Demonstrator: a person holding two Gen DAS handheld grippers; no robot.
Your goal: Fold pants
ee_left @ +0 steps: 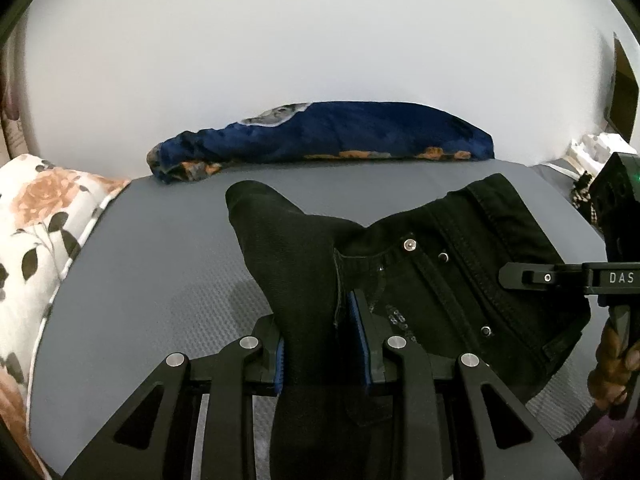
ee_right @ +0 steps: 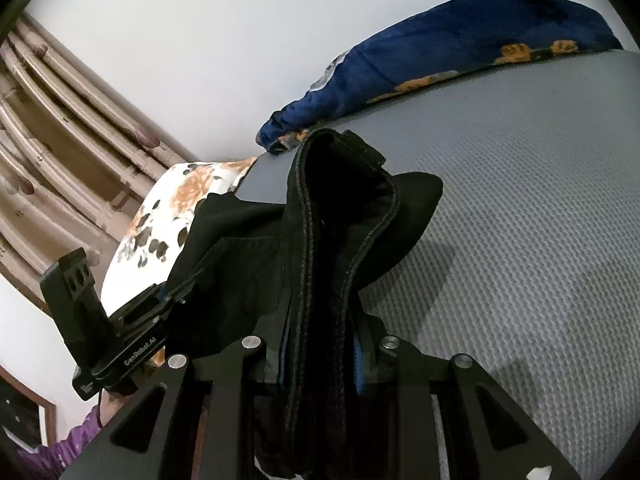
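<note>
Grey textured bedding (ee_left: 140, 280) fills the left wrist view, backed by a white wall, with a rolled blue floral blanket (ee_left: 328, 136) far ahead of the gripper and a floral pillow (ee_left: 44, 224) off to its left. The left gripper (ee_left: 322, 344) is clamped on a bunched fold of the black pants (ee_left: 440, 280), whose buttoned waistband runs rightward toward the right gripper (ee_left: 560, 278).

From the right wrist view, the right gripper (ee_right: 320, 364) pinches the stitched waistband edge, which stands upright and runs straight ahead between its fingers; the left gripper (ee_right: 132, 340) sits to its left.
</note>
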